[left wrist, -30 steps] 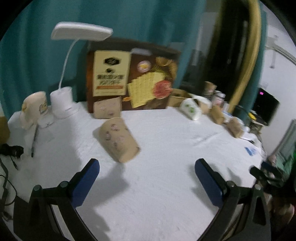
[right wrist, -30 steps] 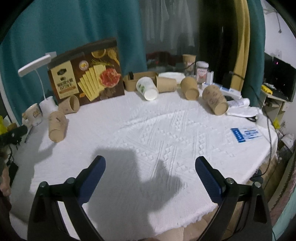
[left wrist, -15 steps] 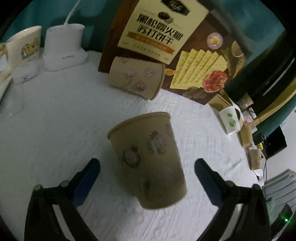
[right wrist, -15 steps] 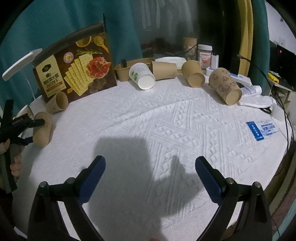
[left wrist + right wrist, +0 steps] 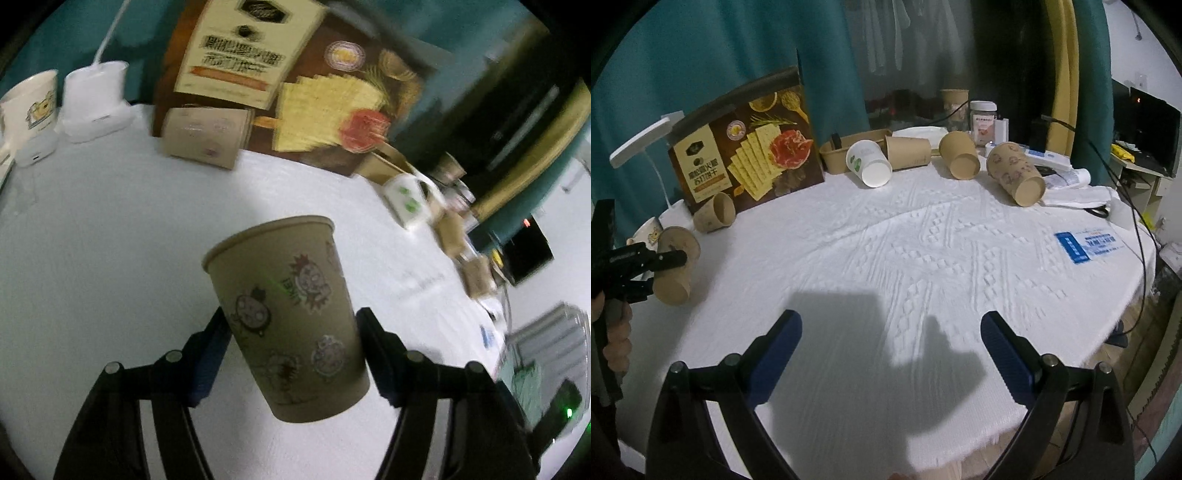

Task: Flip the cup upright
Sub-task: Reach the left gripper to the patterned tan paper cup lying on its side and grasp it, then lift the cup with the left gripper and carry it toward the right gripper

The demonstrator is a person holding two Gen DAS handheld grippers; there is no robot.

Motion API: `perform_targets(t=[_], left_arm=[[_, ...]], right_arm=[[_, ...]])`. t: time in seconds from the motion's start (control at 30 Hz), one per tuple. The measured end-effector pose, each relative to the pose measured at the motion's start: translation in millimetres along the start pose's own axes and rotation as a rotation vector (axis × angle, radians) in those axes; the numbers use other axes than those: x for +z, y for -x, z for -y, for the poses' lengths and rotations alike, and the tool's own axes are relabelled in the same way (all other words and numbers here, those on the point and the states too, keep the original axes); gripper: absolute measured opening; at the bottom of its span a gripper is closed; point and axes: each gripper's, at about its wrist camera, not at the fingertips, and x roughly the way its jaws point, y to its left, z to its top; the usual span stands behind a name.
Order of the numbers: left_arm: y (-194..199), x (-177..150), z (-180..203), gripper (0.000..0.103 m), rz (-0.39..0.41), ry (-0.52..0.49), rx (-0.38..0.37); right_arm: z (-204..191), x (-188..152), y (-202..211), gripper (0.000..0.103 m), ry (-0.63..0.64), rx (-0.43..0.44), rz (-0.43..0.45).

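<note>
Brown paper, printed with small cartoon stickers, is what the left tool (image 5: 291,354) is pinching: the tapered brown paper cup (image 5: 286,314) is sitting between its two blue-padded fingers (image 5: 207,363), which are pressing against opposite sides of the cup's lower half. From the left wrist camera the cup's long axis is running almost straight forward and up from the tool, tilted slightly, with the rimmed mouth at the far end and the narrower base closest to the tool. In the right wrist view the same cup (image 5: 674,266) is appearing far off to the right tool's left, at the near edge of the white textured counter (image 5: 923,258); whether its base is touching the cloth cannot be told.

So the left tool is the one at the cup, and my reading is that the coming move is turning on levelling that tilted axis to vertical and lowering the base flat onto the counter.

The right tool (image 5: 890,354) is hanging spread wide over bare cloth, gripping nothing, well apart from the cup.

Counting: one cup is in the grip; five more paper cups are lying on their sides beyond the tools, four brown (image 5: 714,218) and one white with green leaves (image 5: 870,164); another brown one is standing at the back. One cracker box (image 5: 746,147) is standing behind them.
</note>
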Motion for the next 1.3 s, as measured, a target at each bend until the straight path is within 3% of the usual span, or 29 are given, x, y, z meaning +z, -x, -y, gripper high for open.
perform_targets(t=[0.33, 0.57, 0.73, 0.83, 1.03, 1.17, 1.3], left_arm=[[0, -87, 83, 0.069, -0.154, -0.164, -0.122], [-20, -115, 97, 0.069, -0.253, -0.193, -0.107], [-23, -118, 100, 0.071, -0.260, -0.200, -0.095], [-19, -117, 98, 0.080, -0.254, -0.196, -0.105], [7, -113, 92, 0.080, -0.189, -0.210, -0.133], [27, -108, 83, 0.080, -0.122, -0.243, -0.116], [46, -108, 67, 0.080, -0.043, -0.296, -0.028]], right_arm=[[13, -45, 40, 0.096, -0.010, -0.007, -0.017], [25, -65, 47, 0.096, -0.030, -0.011, -0.036], [27, -67, 46, 0.096, -0.035, -0.002, -0.050], [25, -63, 44, 0.096, -0.029, 0.007, -0.043], [15, -47, 38, 0.096, 0.012, 0.068, -0.069], [-3, -26, 30, 0.096, 0.047, 0.224, -0.118], [-27, -11, 13, 0.096, 0.074, 0.381, -0.183]])
